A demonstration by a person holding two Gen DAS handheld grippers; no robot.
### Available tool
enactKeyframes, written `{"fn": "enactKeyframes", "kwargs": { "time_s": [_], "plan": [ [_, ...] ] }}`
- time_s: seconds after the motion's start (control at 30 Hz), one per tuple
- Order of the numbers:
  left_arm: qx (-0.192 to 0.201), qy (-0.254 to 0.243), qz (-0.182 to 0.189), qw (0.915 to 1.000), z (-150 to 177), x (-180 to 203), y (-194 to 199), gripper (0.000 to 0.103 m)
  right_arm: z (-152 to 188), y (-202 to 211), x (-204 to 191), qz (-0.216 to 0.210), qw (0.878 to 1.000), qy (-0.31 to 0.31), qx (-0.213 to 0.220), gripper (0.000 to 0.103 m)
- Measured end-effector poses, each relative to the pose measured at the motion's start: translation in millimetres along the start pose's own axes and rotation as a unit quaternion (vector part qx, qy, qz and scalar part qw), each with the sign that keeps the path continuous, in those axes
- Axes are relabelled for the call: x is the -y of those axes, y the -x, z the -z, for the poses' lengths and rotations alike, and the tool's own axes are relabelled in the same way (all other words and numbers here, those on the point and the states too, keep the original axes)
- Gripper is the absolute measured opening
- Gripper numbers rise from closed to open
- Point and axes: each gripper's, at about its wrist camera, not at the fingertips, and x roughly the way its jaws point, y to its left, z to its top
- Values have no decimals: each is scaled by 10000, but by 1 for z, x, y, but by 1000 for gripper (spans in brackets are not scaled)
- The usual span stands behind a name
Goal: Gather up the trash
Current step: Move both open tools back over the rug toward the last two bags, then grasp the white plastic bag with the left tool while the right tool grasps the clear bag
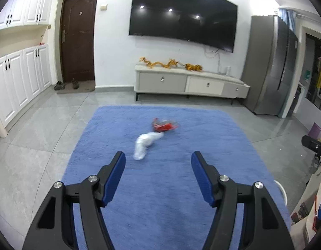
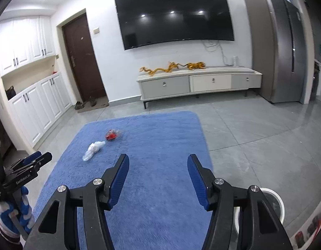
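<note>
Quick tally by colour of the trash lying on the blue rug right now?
White crumpled plastic wrapper: 1
Red crumpled wrapper: 1
Total: 2, lying close together on the rug; neither is gripped.

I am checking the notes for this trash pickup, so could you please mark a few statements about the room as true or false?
1. Two pieces of trash lie on the blue rug. True: a crumpled white wrapper and a red wrapper.
2. The white wrapper lies farther from the grippers than the red one. False: the white one is nearer.
3. The left gripper holds the white wrapper. False: its fingers stand apart with nothing between them.
4. The right gripper is empty. True.
5. The trash lies on the grey tile floor. False: both pieces are on the rug.
6. A white bin stands beside the rug. True.
</note>
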Motion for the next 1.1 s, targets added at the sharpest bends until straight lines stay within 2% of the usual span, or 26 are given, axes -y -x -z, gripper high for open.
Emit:
{"fn": "enactKeyframes", "kwargs": {
  "time_s": [0.17, 0.3, 0.4, 0.53, 0.63, 0.8, 0.93, 1.03, 1.1],
  "plan": [
    [-317, 186, 118, 9993, -4, -34, -53, 64, -8, -55, -15, -280, 9992, 100, -257, 56],
    [-637, 48, 359, 9973, -6, -37, -108, 64, -14, -115, -27, -597, 9972, 74, -451, 56],
    [-805, -206, 378, 9958, -8, -31, -146, 64, -20, -158, -37, -807, 9950, 46, -582, 56],
    [-948, -317, 474, 9939, -12, -30, -185, 64, -23, -213, -45, -1154, 9902, -144, -773, 56],
    [-1068, -441, 412, 9924, -16, -33, -215, 64, -28, -251, -55, -1405, 9857, -247, -897, 56],
    [-1187, -554, 442, 9904, -14, -35, -237, 63, -28, -297, -68, -1699, 9776, -390, -1181, 56],
    [-1250, -373, 707, 9889, -13, -40, -242, 62, -28, -316, -75, -1824, 9735, -468, -1296, 56],
    [-1283, -422, 765, 9879, -10, -37, -243, 51, -26, -323, -76, -1943, 9699, -492, -1385, 55],
    [-1278, -436, 815, 9875, -9, -36, -243, 45, -25, -323, -77, -2008, 9683, -439, -1423, 46]
  ]
}}
